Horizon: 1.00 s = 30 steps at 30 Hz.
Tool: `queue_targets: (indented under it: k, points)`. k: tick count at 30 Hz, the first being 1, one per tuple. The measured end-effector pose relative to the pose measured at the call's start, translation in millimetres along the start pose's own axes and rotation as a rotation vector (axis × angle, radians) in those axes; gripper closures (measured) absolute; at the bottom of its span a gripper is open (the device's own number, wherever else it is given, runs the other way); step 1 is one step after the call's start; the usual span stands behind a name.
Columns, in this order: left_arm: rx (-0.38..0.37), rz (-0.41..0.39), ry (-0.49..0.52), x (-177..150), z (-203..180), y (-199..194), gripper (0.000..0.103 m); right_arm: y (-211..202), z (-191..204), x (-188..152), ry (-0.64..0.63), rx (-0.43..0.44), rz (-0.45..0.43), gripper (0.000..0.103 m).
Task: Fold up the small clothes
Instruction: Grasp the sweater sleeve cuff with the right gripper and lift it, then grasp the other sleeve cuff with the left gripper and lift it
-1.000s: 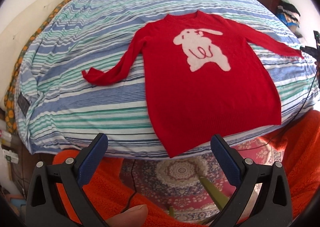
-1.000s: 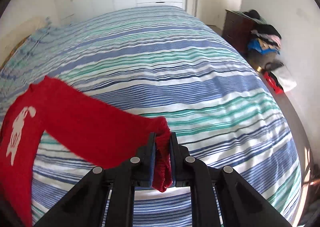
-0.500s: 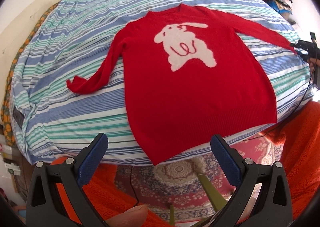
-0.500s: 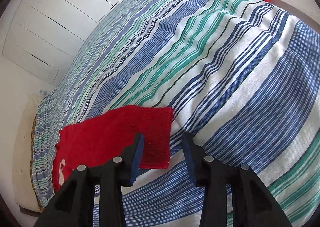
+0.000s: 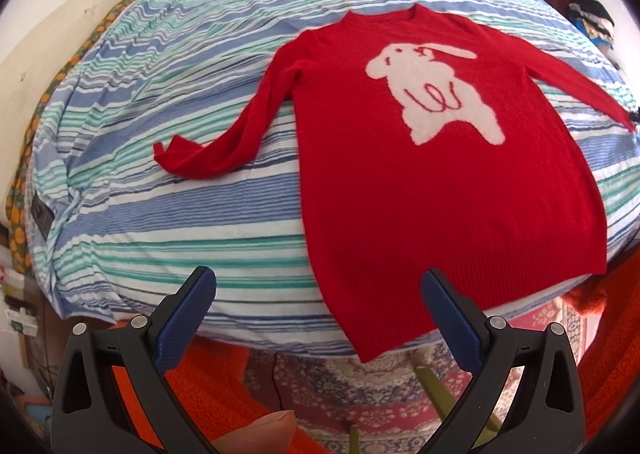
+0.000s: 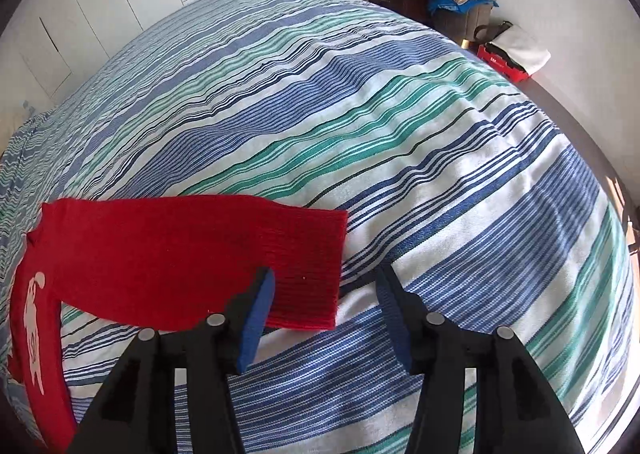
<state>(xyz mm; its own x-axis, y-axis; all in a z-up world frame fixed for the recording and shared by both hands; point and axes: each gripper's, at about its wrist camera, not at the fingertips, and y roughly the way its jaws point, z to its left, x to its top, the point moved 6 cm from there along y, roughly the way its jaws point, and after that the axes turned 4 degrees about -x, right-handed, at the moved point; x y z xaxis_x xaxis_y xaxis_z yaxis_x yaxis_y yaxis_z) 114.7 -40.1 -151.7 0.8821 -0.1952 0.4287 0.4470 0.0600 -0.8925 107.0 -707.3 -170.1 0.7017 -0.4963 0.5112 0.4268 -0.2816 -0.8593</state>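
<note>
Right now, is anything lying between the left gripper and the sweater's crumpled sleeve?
Nothing visible. The left gripper hangs open above the striped bedcover, and only bare cover lies between it and the crumpled sleeve of the red sweater.

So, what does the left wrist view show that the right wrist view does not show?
Only the left wrist view shows the whole red knitted sweater, its other sleeve, the patterned rug and the open left hand-held gripper.

Only the right wrist view shows the sleeve cuff close up, flat between the open right hand-held gripper's jaws, which have just been opening.

Both show the striped bedcover.
</note>
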Motion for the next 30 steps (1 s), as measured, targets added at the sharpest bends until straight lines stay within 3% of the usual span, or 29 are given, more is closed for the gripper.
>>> queue_targets:
  k: [2,3,7,10,13,15,17,19,22,28,30]
  points:
    - [0.002,-0.031,-0.009,12,1,14,0.001,-30,11,-5,-0.053,-0.066,-0.067,0.044]
    - [-0.002,-0.054,-0.007,18,-2,21,0.001,-47,22,-12,-0.090,-0.054,-0.093,0.044]
    - [-0.007,-0.109,0.065,31,-32,61,0.001,-109,111,-64,-0.247,0.179,-0.128,0.043]
    - [-0.008,-0.046,0.146,21,-52,99,0.001,-141,193,-125,-0.345,0.383,-0.103,0.040]
    - [-0.026,-0.074,0.181,15,-44,91,0.001,-151,259,-188,-0.432,0.515,-0.032,0.039]
    - [-0.015,-0.117,0.188,19,-17,73,0.001,-144,288,-224,-0.498,0.514,0.018,0.039]
    - [0.042,-0.180,0.176,31,30,58,0.001,-131,299,-245,-0.513,0.485,0.061,0.039]
    - [0.101,-0.190,0.157,45,82,58,0.001,-118,300,-252,-0.489,0.472,0.092,0.039]
    - [0.100,-0.195,0.189,62,135,79,0.001,-109,295,-252,-0.457,0.463,0.109,0.039]
    - [0.194,-0.111,0.514,68,136,148,0.002,-107,294,-246,-0.472,0.416,0.091,0.039]
    - [0.140,-0.074,0.517,73,134,154,0.010,-108,294,-247,-0.479,0.404,0.083,0.039]
